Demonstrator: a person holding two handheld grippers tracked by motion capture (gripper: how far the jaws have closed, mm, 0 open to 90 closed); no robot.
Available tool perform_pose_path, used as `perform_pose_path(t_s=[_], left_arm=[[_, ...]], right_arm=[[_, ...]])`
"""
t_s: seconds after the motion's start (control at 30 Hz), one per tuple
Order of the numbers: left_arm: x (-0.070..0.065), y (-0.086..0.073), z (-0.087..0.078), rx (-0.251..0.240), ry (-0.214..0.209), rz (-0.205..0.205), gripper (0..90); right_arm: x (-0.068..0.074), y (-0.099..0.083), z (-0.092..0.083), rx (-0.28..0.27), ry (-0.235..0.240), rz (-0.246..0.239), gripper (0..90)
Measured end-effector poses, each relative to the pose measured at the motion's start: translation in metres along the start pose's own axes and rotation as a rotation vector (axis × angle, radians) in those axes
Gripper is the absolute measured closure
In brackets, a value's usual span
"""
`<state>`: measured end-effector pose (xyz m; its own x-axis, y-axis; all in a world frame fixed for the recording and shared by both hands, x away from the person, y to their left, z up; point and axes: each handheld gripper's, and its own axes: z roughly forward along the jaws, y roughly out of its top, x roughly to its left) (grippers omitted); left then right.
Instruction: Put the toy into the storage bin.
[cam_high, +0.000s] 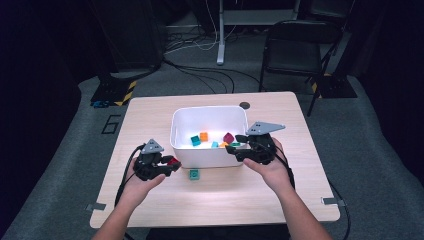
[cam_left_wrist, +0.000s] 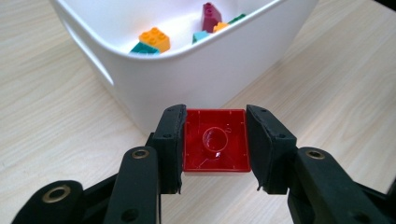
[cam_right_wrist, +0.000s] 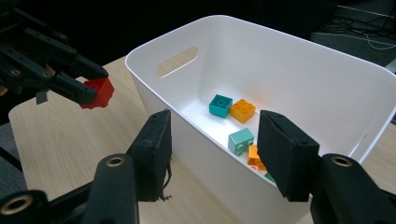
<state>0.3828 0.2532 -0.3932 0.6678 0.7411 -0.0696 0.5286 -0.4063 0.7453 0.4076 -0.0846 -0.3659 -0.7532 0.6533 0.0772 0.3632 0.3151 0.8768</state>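
Jaws of the left gripper (cam_left_wrist: 215, 148) clamp a red brick (cam_left_wrist: 215, 145) at the white bin's (cam_high: 204, 157) seven o'clock corner, while the right gripper (cam_right_wrist: 212, 154), half-open, straddles its four o'clock rim, holding nothing.

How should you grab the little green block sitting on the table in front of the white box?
Probably from straight above, one pad on each flat side wall of the green block. It lies alone on the table, studs up, with room around it; keep the jaws off the white box just behind.
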Motion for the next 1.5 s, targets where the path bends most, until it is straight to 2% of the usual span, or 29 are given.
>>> perform_pose_path(t_s=[0.3, 0.7, 1.03, 1.33, 1.5], left_arm=[[-0.003, 0.028, -0.009, -0.023, -0.032, 0.037, 58.6], [0.006, 0.06, -0.003, -0.05, -0.019, 0.038, 58.6], [0.011, 0.085, 0.02, -0.055, -0.01, 0.039, 58.6], [0.019, 0.097, 0.042, -0.036, 0.002, 0.022, 58.6], [0.026, 0.099, 0.05, -0.032, 0.014, 0.0, 58.6]], right_arm=[[-0.003, -0.001, -0.001, -0.005, -0.001, 0.008, 44.8], [-0.004, -0.002, 0.0, -0.003, 0.01, 0.018, 44.7], [-0.008, -0.003, 0.001, -0.003, 0.004, 0.026, 44.8], [-0.009, -0.004, 0.0, -0.003, 0.001, 0.028, 44.8], [-0.01, -0.004, 0.0, -0.004, 0.0, 0.026, 44.8]])
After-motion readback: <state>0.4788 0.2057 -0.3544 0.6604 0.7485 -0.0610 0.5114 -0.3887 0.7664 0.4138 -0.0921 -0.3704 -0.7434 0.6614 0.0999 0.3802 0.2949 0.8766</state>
